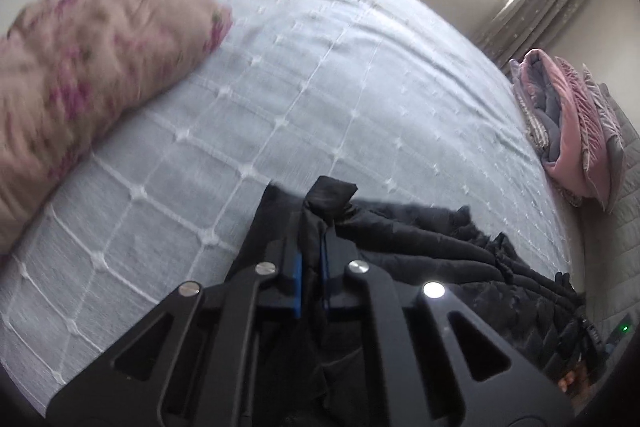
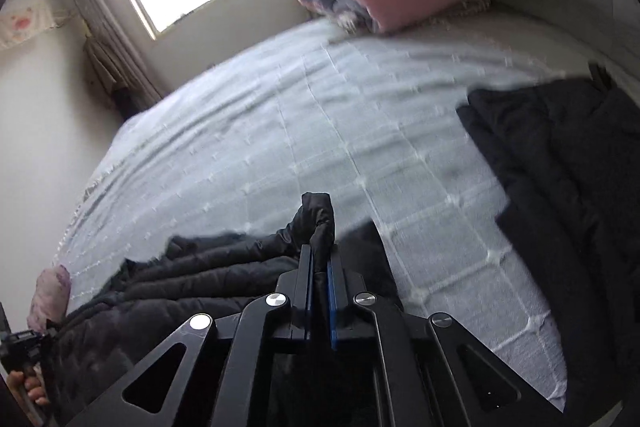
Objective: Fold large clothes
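Left gripper (image 1: 311, 227) and right gripper (image 2: 319, 259) each clamped a fold of the black jacket (image 1: 440, 247), held above the bedspread (image 1: 300, 87).

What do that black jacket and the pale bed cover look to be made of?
Black jacket: probably a thin synthetic shell, nylon or polyester, with padding; it has a faint sheen and puffy stitched channels. Bed cover: seemingly a light woven cotton-like cloth, matte, with a raised white grid and small tufts at the crossings. Blur leaves both uncertain.

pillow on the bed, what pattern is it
Beige with pink-purple floral print, blurred; the pillow shows best in the left wrist view.
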